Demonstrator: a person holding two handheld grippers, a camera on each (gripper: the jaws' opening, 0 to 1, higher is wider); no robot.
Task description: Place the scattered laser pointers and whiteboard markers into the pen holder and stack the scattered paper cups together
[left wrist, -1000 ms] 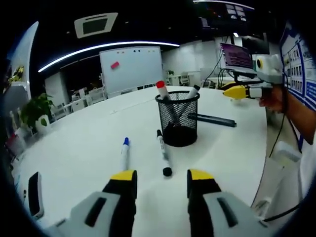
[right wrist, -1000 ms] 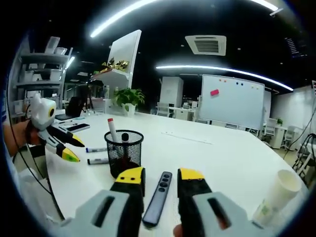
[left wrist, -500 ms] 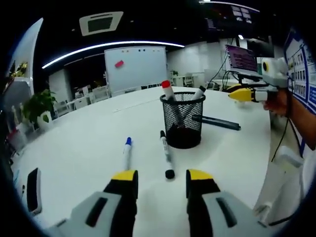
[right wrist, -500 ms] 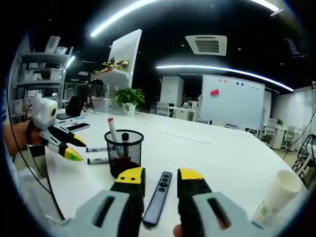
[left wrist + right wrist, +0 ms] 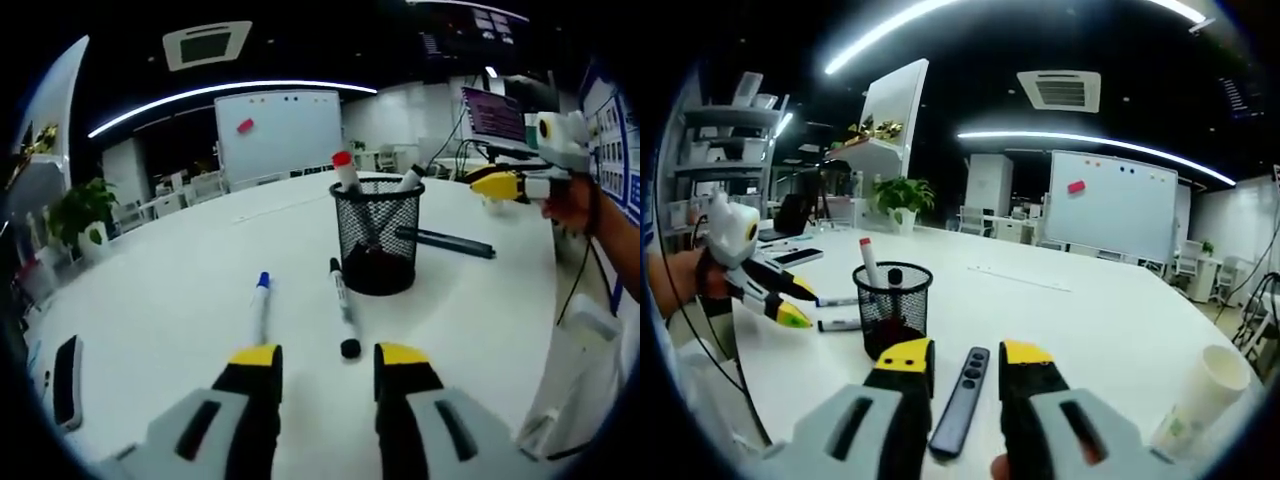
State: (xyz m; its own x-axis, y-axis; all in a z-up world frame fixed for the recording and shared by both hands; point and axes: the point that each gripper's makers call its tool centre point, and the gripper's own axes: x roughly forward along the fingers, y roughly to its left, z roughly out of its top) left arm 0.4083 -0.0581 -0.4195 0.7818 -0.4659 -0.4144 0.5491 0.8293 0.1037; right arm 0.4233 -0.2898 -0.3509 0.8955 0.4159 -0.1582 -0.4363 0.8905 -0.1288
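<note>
Slightly nearer than a second ago: the pen holder point(image 5: 377, 236) and the two loose markers, as seen in the left gripper view; the right gripper view is almost unchanged.

Left gripper view, left to right: dark phone-like object point(image 5: 66, 367) flat on the white table point(image 5: 160, 300); blue-capped marker point(image 5: 260, 306); black-capped marker point(image 5: 342, 307) lying just beside the holder; black mesh holder upright, with a red-capped marker point(image 5: 346, 172) and another marker standing in it; dark laser pointer point(image 5: 447, 241) flat beyond the holder. Left gripper point(image 5: 327, 360): jaws parted, holding nothing, above the table short of the markers.

Right gripper view, left to right: two markers beside the holder point(image 5: 890, 307); laser pointer point(image 5: 963, 398) lying between the parted, empty jaws of the right gripper point(image 5: 966, 356); paper cup point(image 5: 1202, 391) tilted at far right.
</note>
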